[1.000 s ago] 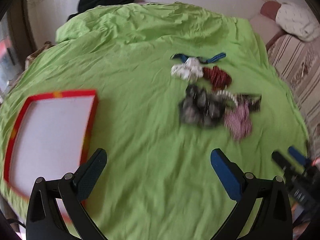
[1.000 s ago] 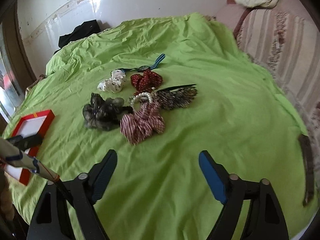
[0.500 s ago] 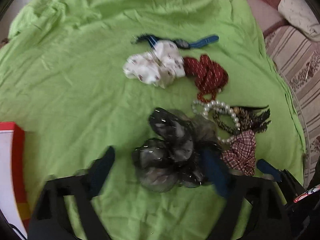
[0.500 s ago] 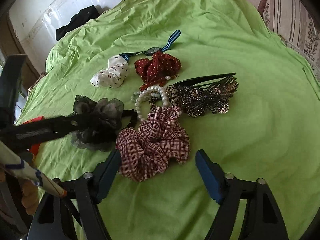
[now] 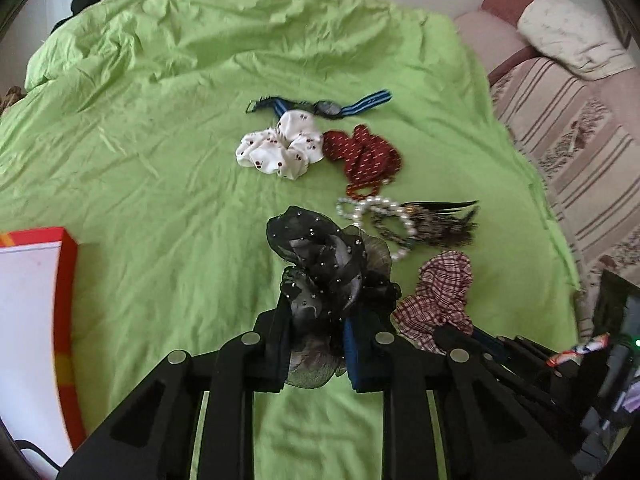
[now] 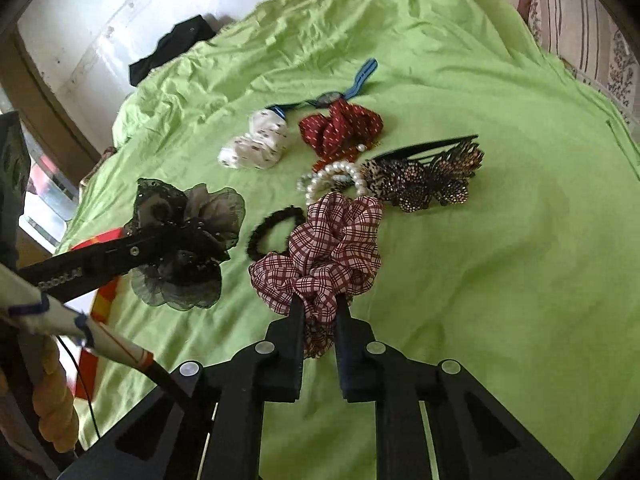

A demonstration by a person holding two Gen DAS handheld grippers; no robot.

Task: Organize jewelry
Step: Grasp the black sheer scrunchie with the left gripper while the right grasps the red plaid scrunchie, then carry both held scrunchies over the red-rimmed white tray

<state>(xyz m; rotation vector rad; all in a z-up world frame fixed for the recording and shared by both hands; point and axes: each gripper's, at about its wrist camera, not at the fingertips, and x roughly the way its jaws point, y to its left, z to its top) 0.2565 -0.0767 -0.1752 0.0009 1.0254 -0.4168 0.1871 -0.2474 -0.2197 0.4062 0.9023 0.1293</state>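
Note:
My left gripper (image 5: pixel 316 320) is shut on a black sheer scrunchie (image 5: pixel 328 264), also seen from the right wrist view (image 6: pixel 188 240). My right gripper (image 6: pixel 318 312) is shut on a red plaid scrunchie (image 6: pixel 328 248), which lies at the lower right in the left wrist view (image 5: pixel 440 296). On the green sheet (image 5: pixel 160 160) lie a white scrunchie (image 5: pixel 280 148), a dark red scrunchie (image 5: pixel 364 156), a pearl bracelet (image 6: pixel 332 176), a jewelled hair comb (image 6: pixel 424 176), a blue-strapped watch (image 5: pixel 328 108) and a black hair tie (image 6: pixel 272 228).
A red-rimmed white tray (image 5: pixel 28 320) sits at the left edge of the bed. A striped sofa (image 5: pixel 580 140) with a pillow stands to the right. Dark clothing (image 6: pixel 172 48) lies at the far edge by the wall.
Both grippers moved forward to the pile and closed: the left one on the black scrunchie, the right one on the plaid scrunchie. The black hair tie now shows.

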